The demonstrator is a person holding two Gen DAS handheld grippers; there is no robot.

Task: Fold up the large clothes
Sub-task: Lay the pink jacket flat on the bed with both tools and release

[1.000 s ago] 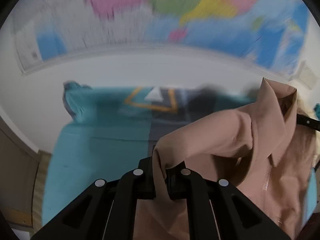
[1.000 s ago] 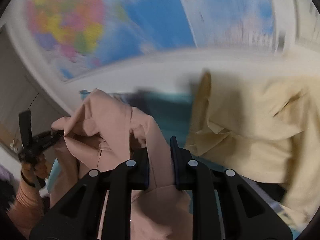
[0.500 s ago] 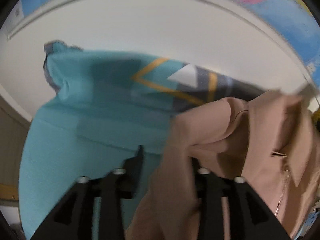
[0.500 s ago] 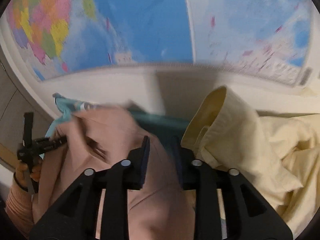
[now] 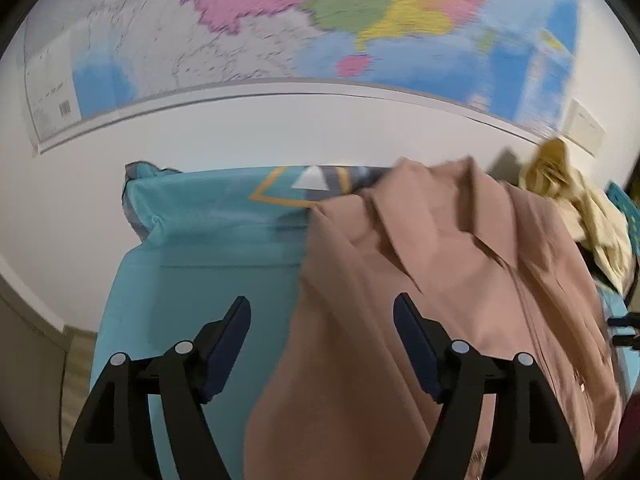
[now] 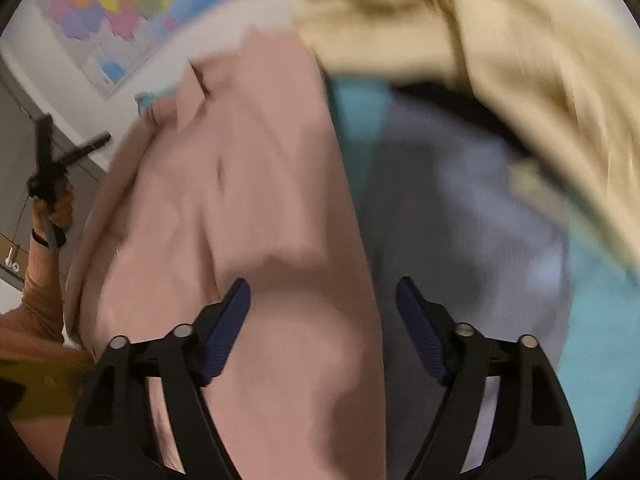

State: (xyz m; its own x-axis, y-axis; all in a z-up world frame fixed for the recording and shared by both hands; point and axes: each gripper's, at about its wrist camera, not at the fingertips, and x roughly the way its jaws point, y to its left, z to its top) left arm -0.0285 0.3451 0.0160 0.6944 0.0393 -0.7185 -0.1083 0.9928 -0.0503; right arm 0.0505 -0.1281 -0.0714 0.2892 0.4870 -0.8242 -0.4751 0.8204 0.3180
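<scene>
A large dusty-pink collared garment [image 5: 440, 280] lies spread on the teal bed cover [image 5: 192, 248], collar toward the wall. My left gripper [image 5: 322, 320] is open above its left edge, jaws wide apart, holding nothing. In the right wrist view the same pink garment [image 6: 224, 208] fills the left half. My right gripper [image 6: 323, 304] is open over its right edge, empty. The left gripper also shows in the right wrist view [image 6: 52, 160], held in a hand at far left.
A pale yellow garment [image 6: 500, 48] lies piled at the right, also in the left wrist view [image 5: 576, 208]. The cover has a grey patch [image 6: 460, 220]. A coloured wall map [image 5: 320, 20] hangs above the bed. A wooden floor [image 5: 76, 360] shows at left.
Both grippers were shut on the pink garment and holding it up; both have now opened and let go, and the garment lies spread on the bed.
</scene>
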